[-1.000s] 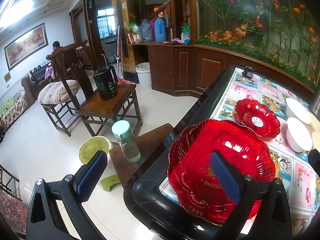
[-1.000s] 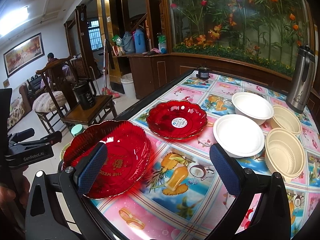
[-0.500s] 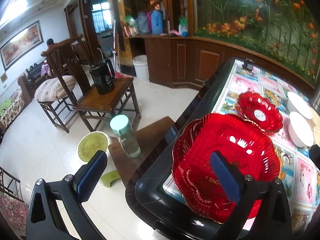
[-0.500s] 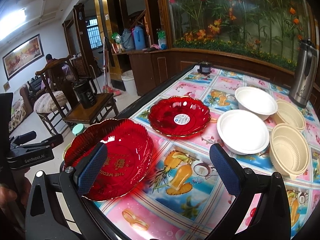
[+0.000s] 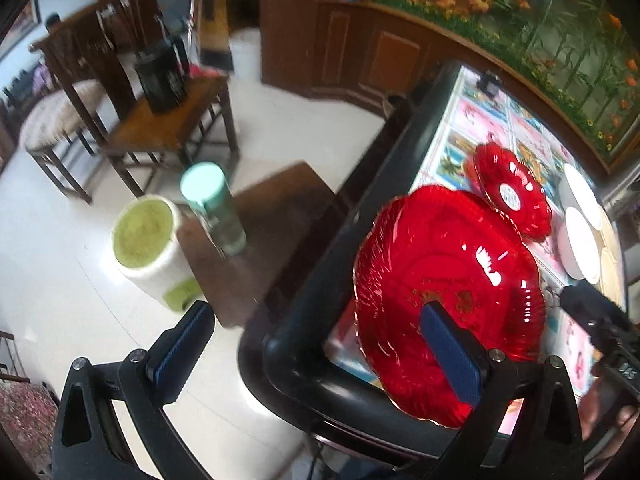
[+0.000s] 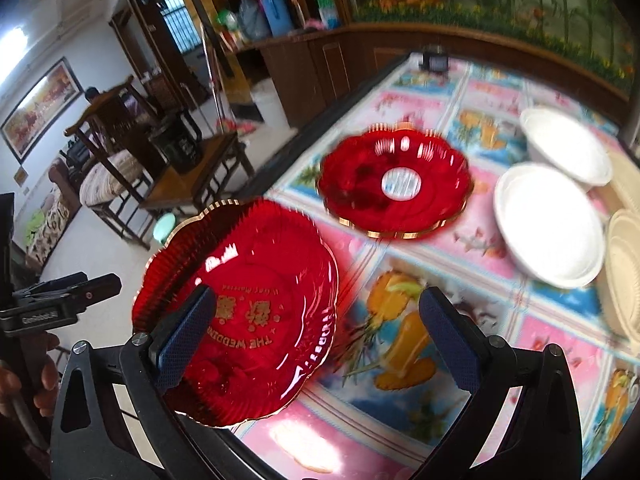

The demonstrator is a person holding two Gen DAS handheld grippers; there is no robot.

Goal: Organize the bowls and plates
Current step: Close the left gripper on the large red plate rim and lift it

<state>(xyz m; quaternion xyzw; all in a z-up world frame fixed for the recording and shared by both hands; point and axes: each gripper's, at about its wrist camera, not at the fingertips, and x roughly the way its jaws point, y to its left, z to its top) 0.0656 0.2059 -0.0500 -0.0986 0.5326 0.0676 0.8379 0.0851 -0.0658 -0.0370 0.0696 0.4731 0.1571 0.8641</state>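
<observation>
The large red plate (image 6: 240, 312) with gold "THE WEDDING" lettering sits at the near corner of the table (image 5: 360, 216), its rim overhanging the dark edge. Being round, it has no long axis; its hollow faces up and it looks tipped towards the room. The right wrist view shows it partly behind the left finger of the right tongs (image 6: 316, 340), which stand wide and empty. That view alone shows the second red plate (image 6: 394, 184) well ahead, two white bowls (image 6: 550, 224) ahead-right, and cream bowls (image 6: 626, 272) at the far right. The left wrist view alone shows the floor, a green-capped bottle (image 5: 214, 208) and a bin (image 5: 150, 248) ahead of the left tongs (image 5: 316, 352), also wide, whose right finger overlaps the plate; contact cannot be told.
</observation>
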